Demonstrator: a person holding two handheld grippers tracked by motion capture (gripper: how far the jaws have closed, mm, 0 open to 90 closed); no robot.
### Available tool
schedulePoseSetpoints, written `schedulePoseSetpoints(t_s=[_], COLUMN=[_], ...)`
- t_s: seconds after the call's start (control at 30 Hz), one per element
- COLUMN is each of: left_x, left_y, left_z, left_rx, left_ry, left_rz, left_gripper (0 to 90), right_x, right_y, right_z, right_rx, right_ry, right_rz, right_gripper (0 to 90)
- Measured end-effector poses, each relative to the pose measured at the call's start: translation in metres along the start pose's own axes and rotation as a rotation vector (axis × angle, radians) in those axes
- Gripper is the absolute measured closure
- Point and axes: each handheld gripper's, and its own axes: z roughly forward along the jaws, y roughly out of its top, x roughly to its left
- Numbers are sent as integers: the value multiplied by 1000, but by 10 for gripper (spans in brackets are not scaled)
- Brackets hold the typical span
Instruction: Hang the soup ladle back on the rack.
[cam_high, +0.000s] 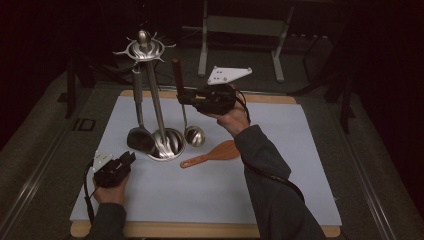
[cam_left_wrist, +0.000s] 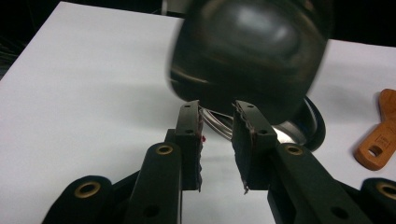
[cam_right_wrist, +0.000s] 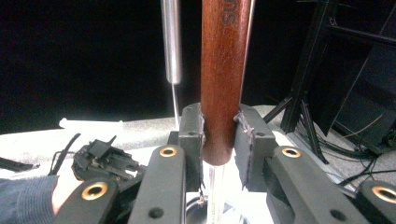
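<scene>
Right tool raised at frame centre, forearm angled up from lower right, pinching wooden handle of ladle upright beside rack; handle top cut off. Left tool low at lower left, spread, empty; blurred dark ladle bowl just ahead

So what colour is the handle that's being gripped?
Reddish-brown wood, the ladle handle, clearest in the right gripper view.

The high view looks forward and down over the whole tabletop. Each claw view sits close behind its own jaws; all three share the utensil stand.
</scene>
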Motion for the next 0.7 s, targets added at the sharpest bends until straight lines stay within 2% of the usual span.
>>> schedulePoseSetpoints(t_s=[0.3,0.7], left_x=[1,1], left_y=[0,0], left_z=[0,-1], left_rx=[0,-2], left_ry=[0,-2], left_rz=[0,-2], left_gripper=[727,727], right_x=[4,8], right_y=[10,19], right_z=[10,21], right_rx=[4,41], right_ry=[-5,-65], right_rz=[-9,-10], right_gripper=[740,740])
